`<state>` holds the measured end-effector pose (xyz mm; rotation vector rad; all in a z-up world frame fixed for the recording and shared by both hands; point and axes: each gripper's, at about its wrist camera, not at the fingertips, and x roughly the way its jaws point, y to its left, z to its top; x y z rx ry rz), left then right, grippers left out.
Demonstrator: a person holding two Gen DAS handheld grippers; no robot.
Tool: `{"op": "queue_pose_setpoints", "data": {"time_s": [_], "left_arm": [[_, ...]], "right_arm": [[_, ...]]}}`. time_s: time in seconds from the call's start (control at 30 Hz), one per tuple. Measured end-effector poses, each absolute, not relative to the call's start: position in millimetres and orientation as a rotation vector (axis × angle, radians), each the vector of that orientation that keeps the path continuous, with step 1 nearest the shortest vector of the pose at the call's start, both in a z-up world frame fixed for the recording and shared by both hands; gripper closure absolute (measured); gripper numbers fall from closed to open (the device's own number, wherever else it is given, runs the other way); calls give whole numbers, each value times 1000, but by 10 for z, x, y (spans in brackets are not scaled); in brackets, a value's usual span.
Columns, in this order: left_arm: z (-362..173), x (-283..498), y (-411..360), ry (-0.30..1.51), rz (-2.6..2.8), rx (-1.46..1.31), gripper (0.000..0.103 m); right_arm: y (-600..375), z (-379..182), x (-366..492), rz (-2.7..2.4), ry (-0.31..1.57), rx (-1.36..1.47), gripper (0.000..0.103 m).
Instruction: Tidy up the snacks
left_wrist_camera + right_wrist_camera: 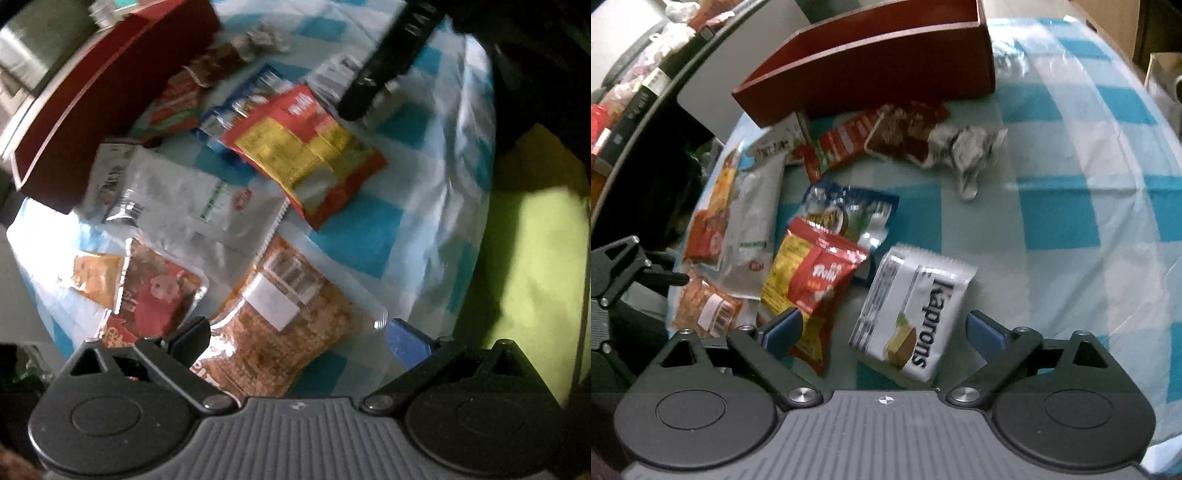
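Right wrist view, glossy flat foil wafer packet [916,314], crinkled checked plastic tablecloth [1071,206]

Snack packets [820,280] before box [886,62]

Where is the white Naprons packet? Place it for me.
In the right wrist view, the white Naprons packet lies on the checked cloth between the right gripper's open jaws, just right of the red-and-yellow packet.

I read "Naprons" in dark letters on the white foil wafer packet [911,314] lying between my right gripper's fingers. The red-and-yellow crinkled snack bag [816,277] just beyond the left finger carries white lettering too blurred to read.
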<state>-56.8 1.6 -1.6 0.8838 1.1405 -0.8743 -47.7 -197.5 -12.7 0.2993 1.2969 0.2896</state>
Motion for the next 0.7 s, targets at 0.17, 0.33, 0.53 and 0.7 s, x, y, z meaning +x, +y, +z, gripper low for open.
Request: {"op": "queue_pose_setpoints", "data": {"time_s": [0.17,0.33,0.53,0.7], "left_arm": [[-210,-607,34,1131,-849,978,3],[-129,-525,-22,1206,-710,715,17],[-47,-359,6,1198,-479,457,25],[37,-185,131,1187,-341,308,32]], "right_arm": [[-1838,-141,-424,301,1294,219,2],[-1815,-131,-245,328,1246,83,10],[-2116,-80,-126,234,1212,148,31],[-2144,-4,-337,243,1204,225,15]]}}
